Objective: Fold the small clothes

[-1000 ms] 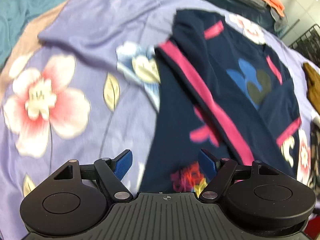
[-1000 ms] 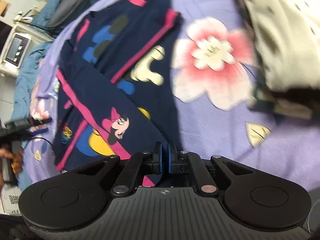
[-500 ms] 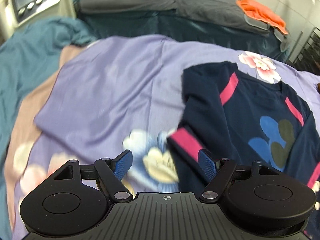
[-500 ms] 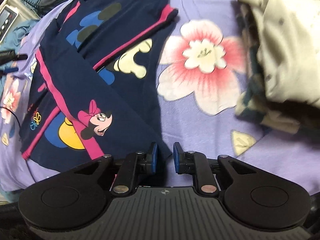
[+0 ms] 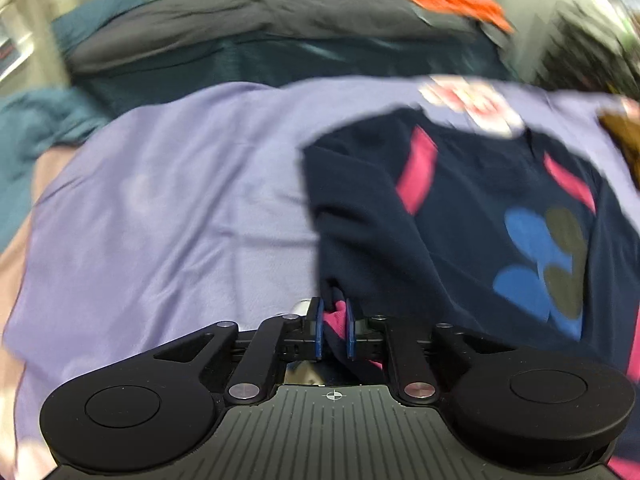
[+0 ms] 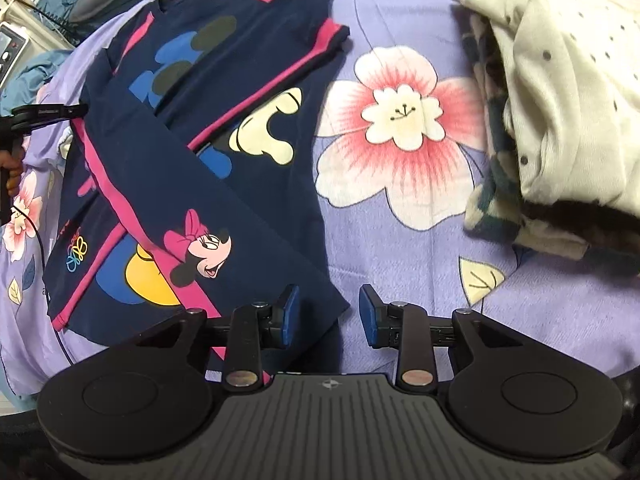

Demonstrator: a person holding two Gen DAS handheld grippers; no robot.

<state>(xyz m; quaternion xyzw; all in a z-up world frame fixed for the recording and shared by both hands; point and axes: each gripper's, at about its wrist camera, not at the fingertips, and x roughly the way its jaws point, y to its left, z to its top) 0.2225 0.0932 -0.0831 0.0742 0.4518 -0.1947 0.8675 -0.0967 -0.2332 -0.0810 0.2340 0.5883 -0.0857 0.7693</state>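
Navy Minnie Mouse sweatshirt [image 6: 208, 128] lies on a lilac floral bedsheet [image 6: 400, 264], its pink cuff [image 5: 335, 312] between the closing left gripper [image 5: 333, 330], the right gripper [image 6: 329, 314] opening empty, beside heaped spotted cream clothes [image 6: 560, 92].

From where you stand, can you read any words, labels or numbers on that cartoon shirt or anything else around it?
No text reads clearly.
Navy shirt: small pink lettering above the rainbow flower logo, too small to read.
Pale device at the far left edge: panel markings too blurred to read.
The left wrist view is motion-blurred; nothing legible there.
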